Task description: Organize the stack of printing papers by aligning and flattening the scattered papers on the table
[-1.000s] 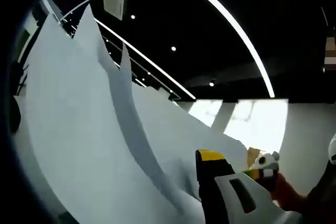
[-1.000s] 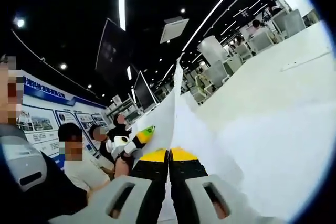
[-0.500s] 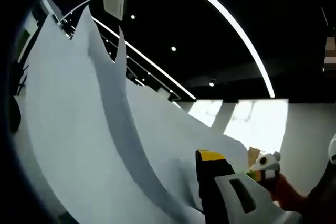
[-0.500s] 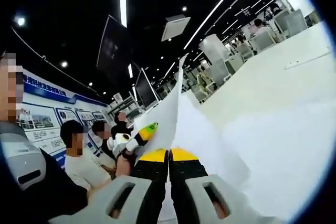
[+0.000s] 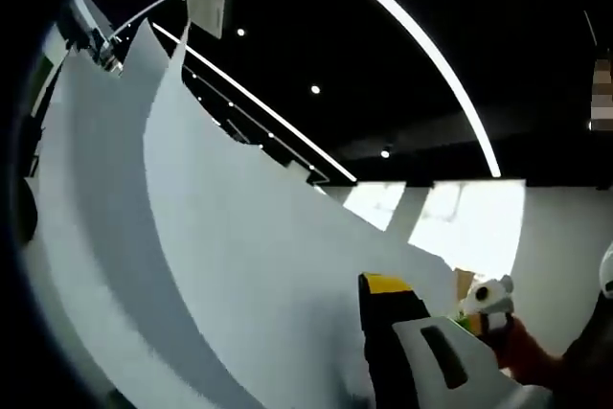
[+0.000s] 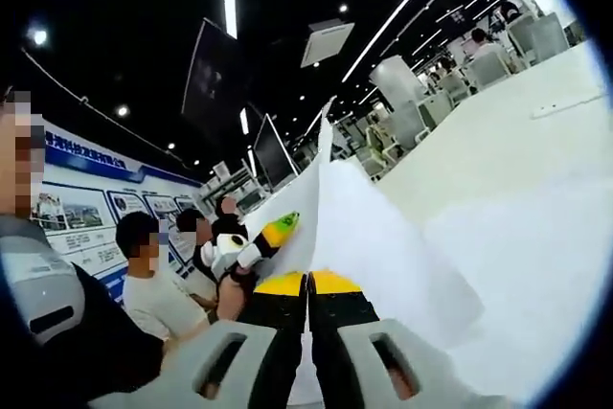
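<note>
Both grippers clamping papers (image 6: 383, 237), right gripper (image 6: 307, 283) at edge

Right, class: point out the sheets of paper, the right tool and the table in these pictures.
sheets of paper (image 5: 239, 265): left gripper view, the broad white face of the raised sheets.
right tool (image 6: 307, 284): right gripper view, between its yellow tips, shut on the paper's edge.
table (image 6: 536, 141): right gripper view, its bare white top.

In the right gripper view the papers (image 6: 383, 237) stand up from the table (image 6: 517, 170); left of the papers are people (image 6: 153, 275), beyond the table chairs (image 6: 488, 69).
</note>
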A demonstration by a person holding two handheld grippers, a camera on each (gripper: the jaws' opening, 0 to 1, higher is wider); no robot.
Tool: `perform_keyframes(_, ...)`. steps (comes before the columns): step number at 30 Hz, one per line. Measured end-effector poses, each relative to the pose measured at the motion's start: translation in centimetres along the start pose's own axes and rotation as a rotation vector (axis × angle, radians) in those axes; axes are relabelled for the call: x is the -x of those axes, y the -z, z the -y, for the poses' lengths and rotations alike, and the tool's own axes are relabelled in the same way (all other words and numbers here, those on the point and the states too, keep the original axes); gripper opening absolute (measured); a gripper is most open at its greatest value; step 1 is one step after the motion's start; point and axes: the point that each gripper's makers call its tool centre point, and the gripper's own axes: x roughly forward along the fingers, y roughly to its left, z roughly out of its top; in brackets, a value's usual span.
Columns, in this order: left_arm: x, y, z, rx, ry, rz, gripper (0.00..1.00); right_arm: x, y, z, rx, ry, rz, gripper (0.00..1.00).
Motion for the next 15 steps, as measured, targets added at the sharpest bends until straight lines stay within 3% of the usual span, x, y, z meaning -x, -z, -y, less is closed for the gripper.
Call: perform_keyframes(15,-0.07,0.11,0.25,-0.001,-0.003,-0.001,0.29,-0.08,0.93,-0.32,-0.001,-0.02,-0.048,0.0)
